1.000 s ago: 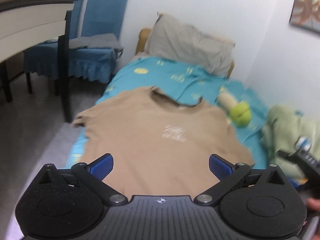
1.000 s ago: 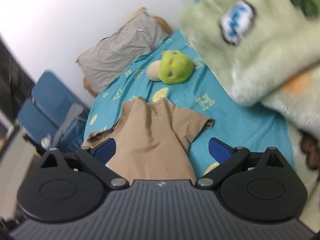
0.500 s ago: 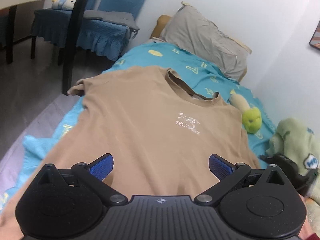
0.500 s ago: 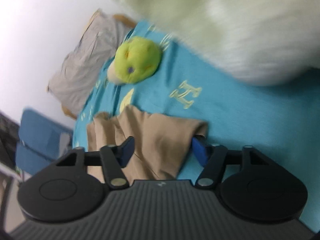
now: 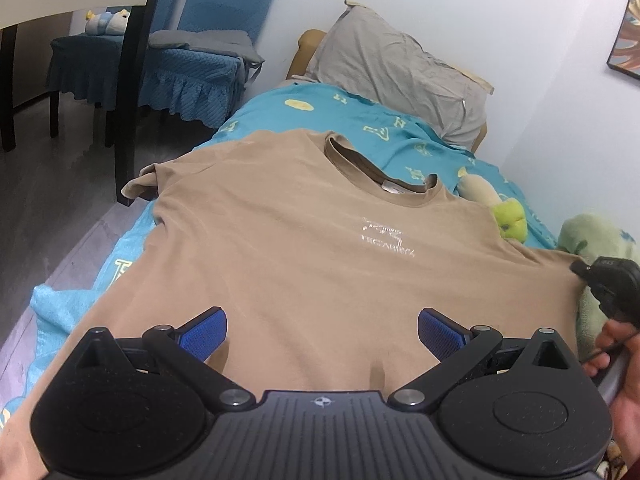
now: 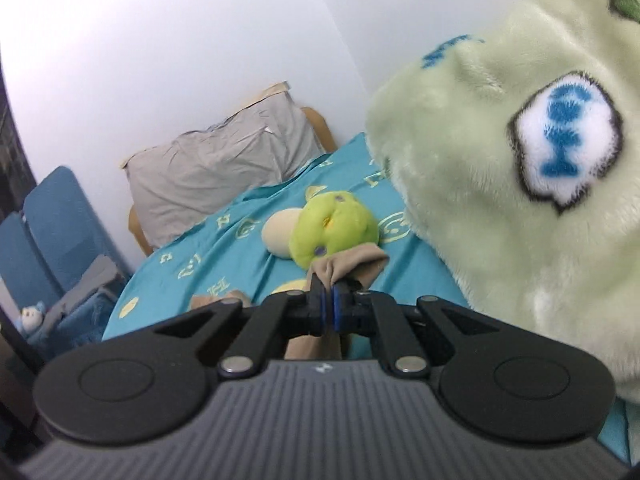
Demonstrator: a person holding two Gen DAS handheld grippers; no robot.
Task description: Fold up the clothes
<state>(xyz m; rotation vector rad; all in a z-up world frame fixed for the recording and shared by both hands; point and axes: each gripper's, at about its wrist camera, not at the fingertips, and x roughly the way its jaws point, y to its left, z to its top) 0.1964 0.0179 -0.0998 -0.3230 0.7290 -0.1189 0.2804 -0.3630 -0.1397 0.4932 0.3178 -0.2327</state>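
Your right gripper (image 6: 328, 304) has just closed on the sleeve (image 6: 352, 266) of the T-shirt (image 5: 304, 248), spread chest-up on the bed (image 5: 360, 124). Your left gripper (image 5: 320, 330) hovers over its hem, jaws spread. Next, I'd carry that sleeve inward across the chest.

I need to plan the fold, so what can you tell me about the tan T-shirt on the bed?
The tan T-shirt looks like soft cotton knit, with a ribbed round collar, a label inside the neck and a small pale chest print. It lies front up, spread nearly flat on the turquoise sheet, one short sleeve at the bed's edge. The right claw is shut on the other sleeve, bunching it. The left claw is open above the lower part.
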